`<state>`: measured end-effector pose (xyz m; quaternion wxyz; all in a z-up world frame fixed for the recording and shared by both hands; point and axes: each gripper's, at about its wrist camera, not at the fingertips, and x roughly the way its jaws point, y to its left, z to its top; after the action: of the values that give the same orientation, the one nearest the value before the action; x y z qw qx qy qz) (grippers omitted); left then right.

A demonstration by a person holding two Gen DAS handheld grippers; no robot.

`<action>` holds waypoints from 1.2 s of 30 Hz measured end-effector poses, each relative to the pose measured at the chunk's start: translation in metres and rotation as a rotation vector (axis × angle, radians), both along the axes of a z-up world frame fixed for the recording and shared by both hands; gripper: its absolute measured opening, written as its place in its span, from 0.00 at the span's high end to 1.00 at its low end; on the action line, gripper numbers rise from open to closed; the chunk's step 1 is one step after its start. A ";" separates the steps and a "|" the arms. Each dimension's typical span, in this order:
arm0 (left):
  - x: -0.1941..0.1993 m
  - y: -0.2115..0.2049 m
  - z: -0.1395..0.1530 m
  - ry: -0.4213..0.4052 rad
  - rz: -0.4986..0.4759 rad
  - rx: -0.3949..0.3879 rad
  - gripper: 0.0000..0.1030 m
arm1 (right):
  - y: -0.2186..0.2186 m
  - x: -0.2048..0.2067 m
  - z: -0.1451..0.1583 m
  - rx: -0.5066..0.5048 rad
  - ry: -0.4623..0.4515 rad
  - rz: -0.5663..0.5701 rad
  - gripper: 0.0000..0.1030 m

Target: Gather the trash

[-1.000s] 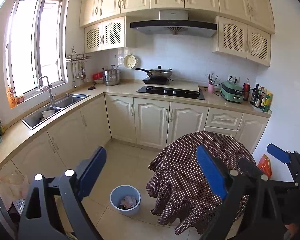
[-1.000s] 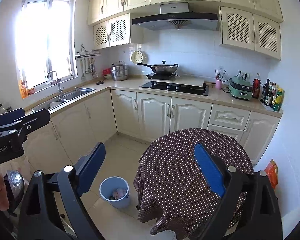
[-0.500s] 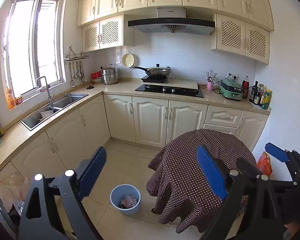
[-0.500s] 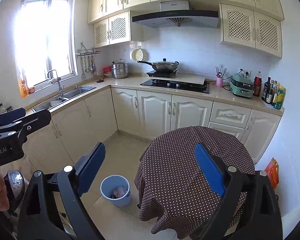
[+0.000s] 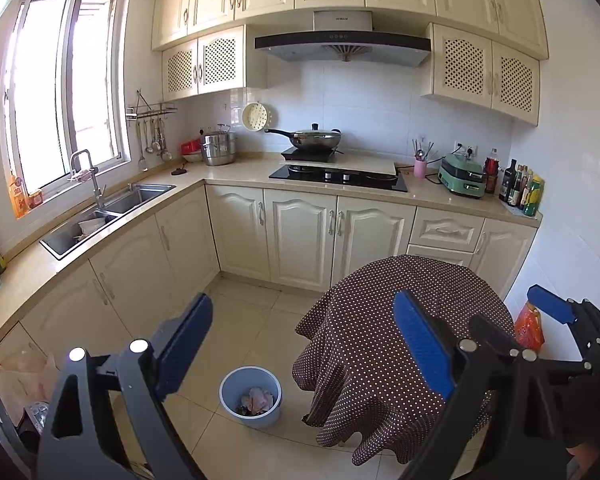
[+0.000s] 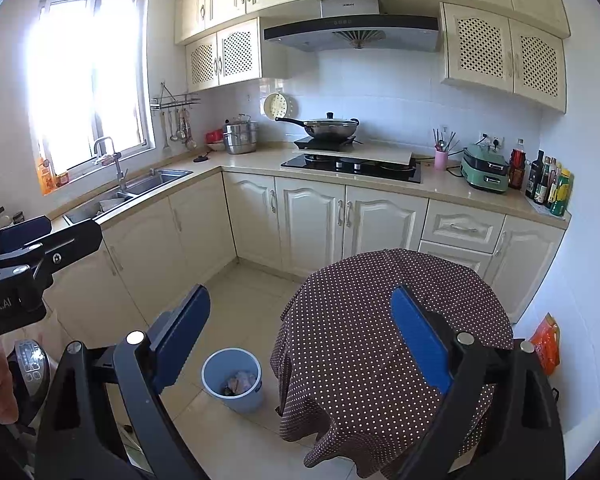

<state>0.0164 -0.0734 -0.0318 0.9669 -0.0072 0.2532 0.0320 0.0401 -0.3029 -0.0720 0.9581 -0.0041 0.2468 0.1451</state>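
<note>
A light blue bin (image 5: 250,396) stands on the tiled floor with crumpled trash (image 5: 258,399) inside; it also shows in the right wrist view (image 6: 233,378). My left gripper (image 5: 303,332) is open and empty, held high above the floor. My right gripper (image 6: 300,322) is open and empty too, beside it. The right gripper's blue-padded fingers (image 5: 548,306) show at the right edge of the left wrist view. The left gripper's body (image 6: 28,256) shows at the left of the right wrist view.
A round table with a brown dotted cloth (image 5: 404,320) stands right of the bin. An orange bag (image 5: 530,326) leans by the right wall. Cream cabinets, a sink (image 5: 104,212) and a stove with a wok (image 5: 316,140) line the walls. A rice cooker (image 6: 30,364) sits at lower left.
Both views have shifted slightly, as if the grippers rose or tilted a little. Nothing was picked up or released.
</note>
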 end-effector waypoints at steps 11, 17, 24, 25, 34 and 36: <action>0.011 0.007 0.001 0.010 0.004 0.001 0.13 | 0.005 0.010 -0.002 0.001 0.018 0.011 0.14; 0.014 0.007 0.002 0.007 0.009 0.001 0.13 | 0.008 0.018 0.003 0.002 0.019 0.019 0.12; 0.025 0.011 0.006 0.011 0.012 -0.004 0.13 | 0.013 0.030 0.008 -0.002 0.019 0.030 0.12; 0.027 0.012 0.006 0.014 0.013 -0.006 0.13 | 0.013 0.031 0.007 -0.002 0.019 0.030 0.12; 0.037 0.017 0.002 0.031 0.007 -0.016 0.13 | 0.017 0.038 0.004 -0.006 0.035 0.024 0.12; 0.039 0.018 0.001 0.033 0.003 -0.019 0.13 | 0.018 0.037 0.004 -0.005 0.036 0.019 0.12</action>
<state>0.0555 -0.0558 -0.0303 0.9624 -0.0160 0.2693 0.0312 0.0771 -0.2854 -0.0681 0.9521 -0.0062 0.2642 0.1538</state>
